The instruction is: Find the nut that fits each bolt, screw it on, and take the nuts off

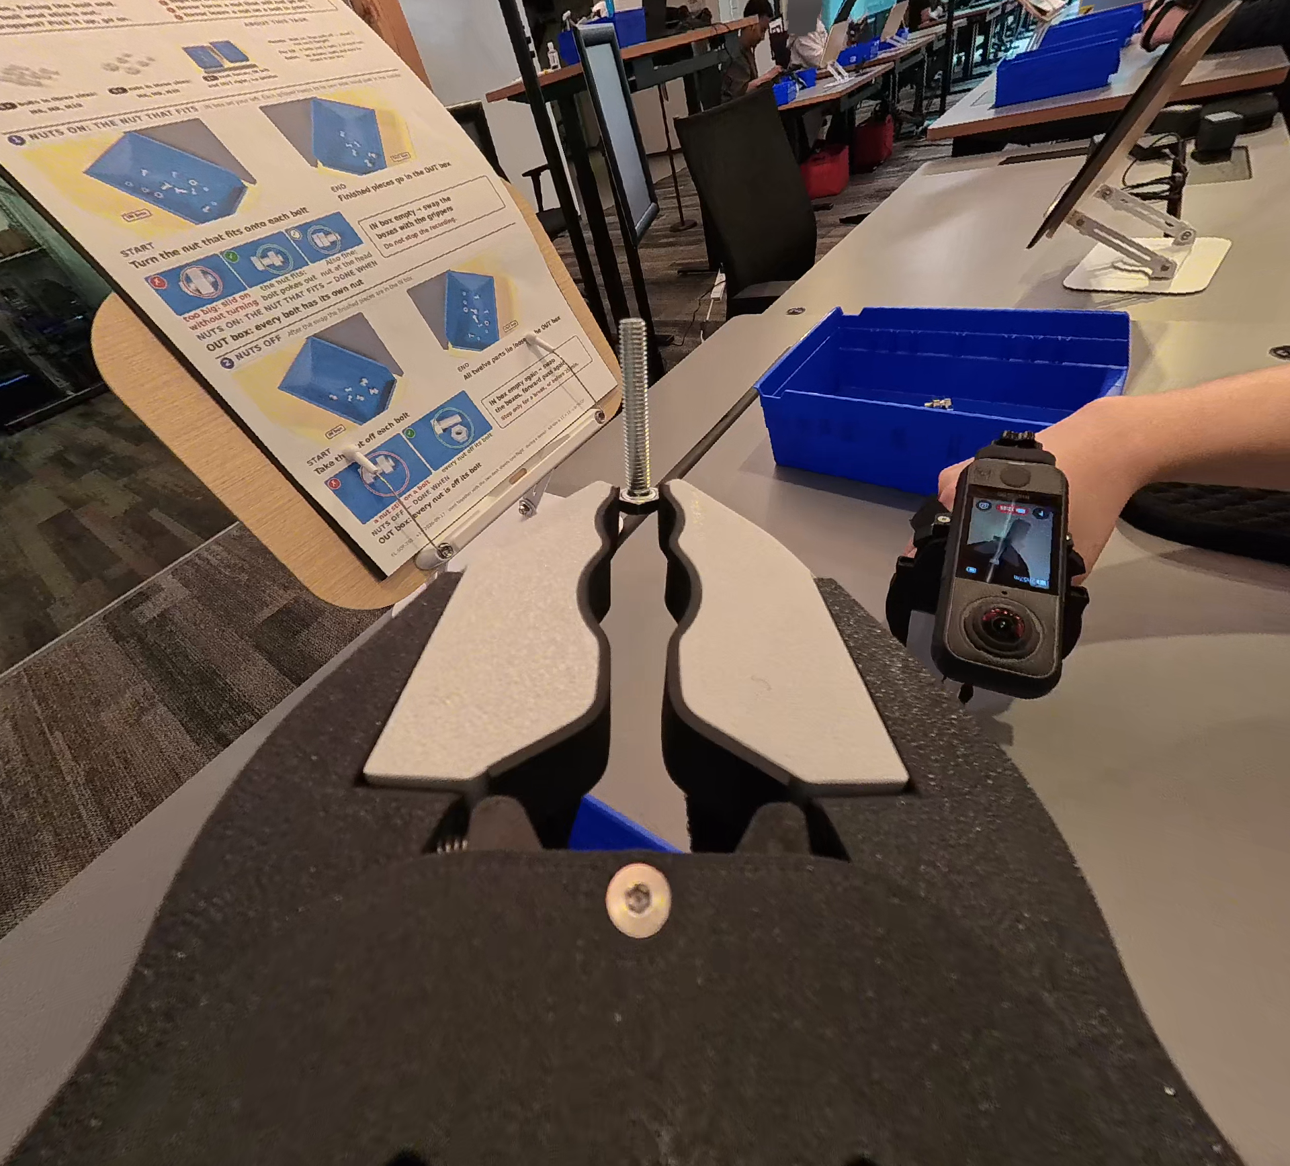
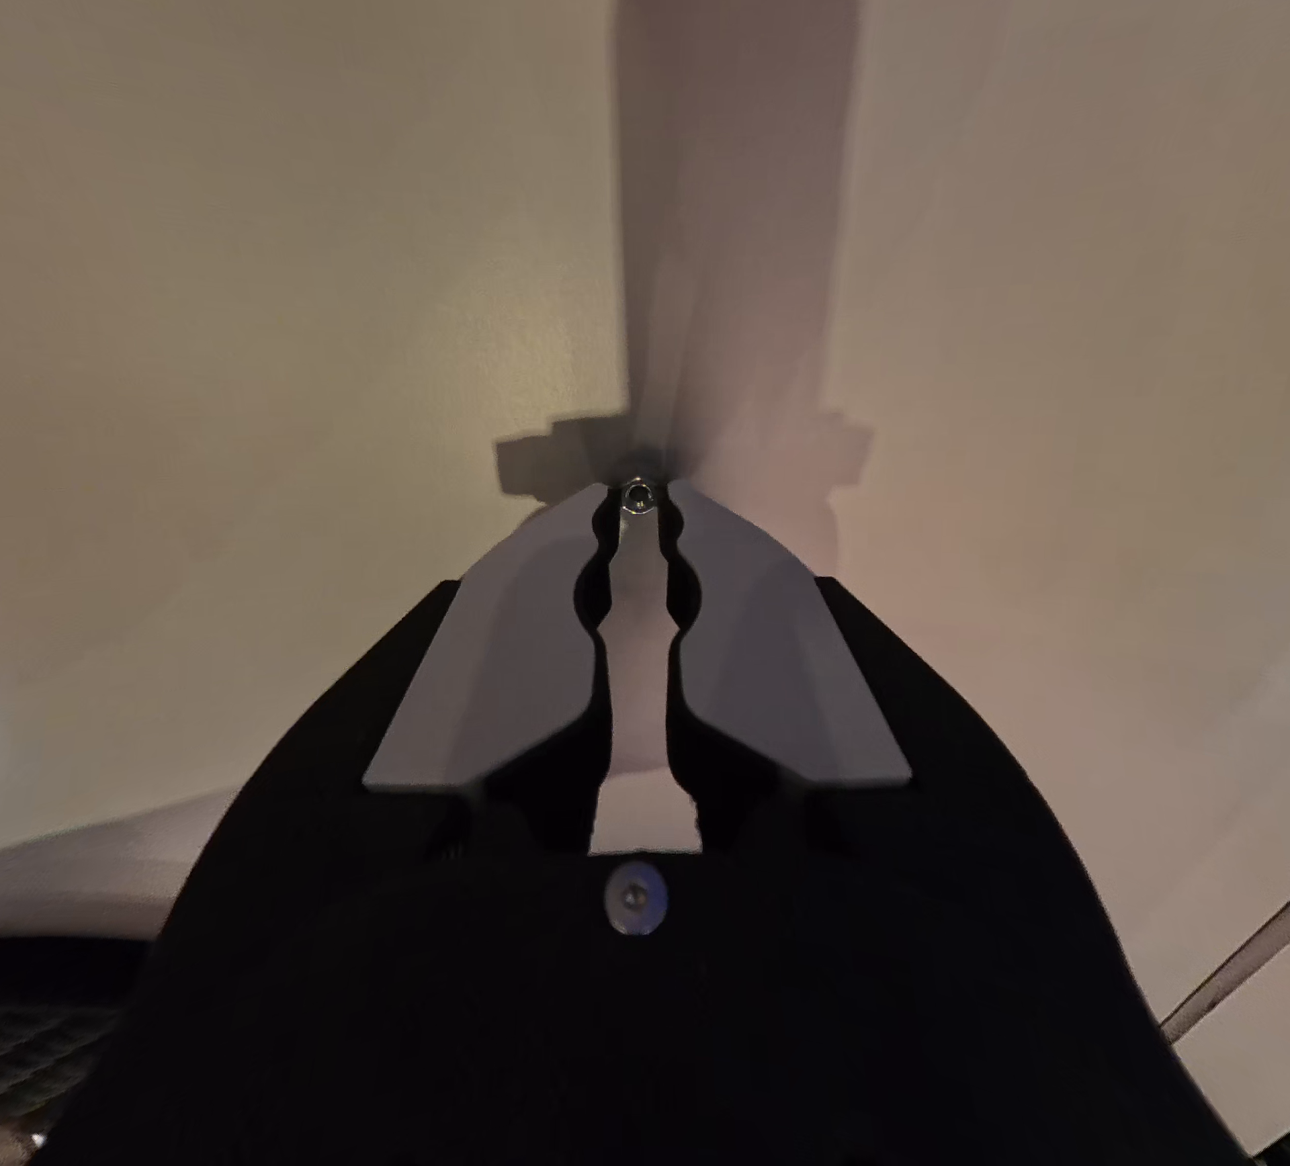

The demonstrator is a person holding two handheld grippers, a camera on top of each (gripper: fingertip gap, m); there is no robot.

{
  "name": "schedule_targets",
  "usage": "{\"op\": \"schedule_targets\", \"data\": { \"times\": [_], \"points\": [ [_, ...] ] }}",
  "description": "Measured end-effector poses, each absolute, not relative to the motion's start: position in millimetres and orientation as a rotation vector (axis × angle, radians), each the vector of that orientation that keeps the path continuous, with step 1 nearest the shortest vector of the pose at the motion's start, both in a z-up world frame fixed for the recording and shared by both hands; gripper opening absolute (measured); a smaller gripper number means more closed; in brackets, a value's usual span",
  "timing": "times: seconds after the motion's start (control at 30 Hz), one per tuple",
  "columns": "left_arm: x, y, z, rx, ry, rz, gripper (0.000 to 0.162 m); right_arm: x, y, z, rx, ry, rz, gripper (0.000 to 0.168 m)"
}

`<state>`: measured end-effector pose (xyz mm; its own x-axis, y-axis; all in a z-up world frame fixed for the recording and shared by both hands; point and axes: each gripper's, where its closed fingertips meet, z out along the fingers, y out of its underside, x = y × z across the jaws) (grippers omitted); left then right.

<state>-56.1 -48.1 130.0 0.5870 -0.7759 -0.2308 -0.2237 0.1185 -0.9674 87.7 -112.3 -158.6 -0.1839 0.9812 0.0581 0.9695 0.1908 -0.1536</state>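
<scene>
My left gripper is shut on the head of a long silver bolt, which stands upright with its threaded shaft pointing up and bare. My right gripper is shut on a small silver nut held at its fingertips, close above the pale table surface, where it casts a dark shadow. In the left wrist view the right gripper shows only as its camera body in a person's hand, low over the table to the right of the bolt.
A blue bin stands on the grey table behind the right hand, with a small metal piece inside. An instruction sheet on a wooden board leans at the left. A tablet stand sits at the far right. Some 35 cm of space lies between my two pairs of fingers.
</scene>
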Motion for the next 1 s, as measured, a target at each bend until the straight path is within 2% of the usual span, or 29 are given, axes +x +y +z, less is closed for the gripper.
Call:
{"op": "schedule_targets", "data": {
  "times": [0.27, 0.53, 0.63, 1.0],
  "points": [
    [-57.2, -46.8, 127.2, -1.446, 0.913, -0.5, 0.01, 86.6, -113.9, -155.4, -1.909, -2.275, 0.178, 0.011],
    [-48.2, -43.4, 118.2, -1.474, 0.942, -0.509, 0.01, 106.4, -109.1, -111.8, -1.914, -2.143, 0.211, 0.011],
    [-37.8, -44.5, 113.5, -1.479, 0.973, -0.531, 0.01, 111.0, -107.0, -74.2, -1.88, -2.115, 0.183, 0.011],
    [26.1, -73.3, 112.1, -1.358, 1.09, -0.913, 0.01, 102.2, -97.4, 116.4, -1.774, -1.998, 0.213, 0.011]
  ]
}}
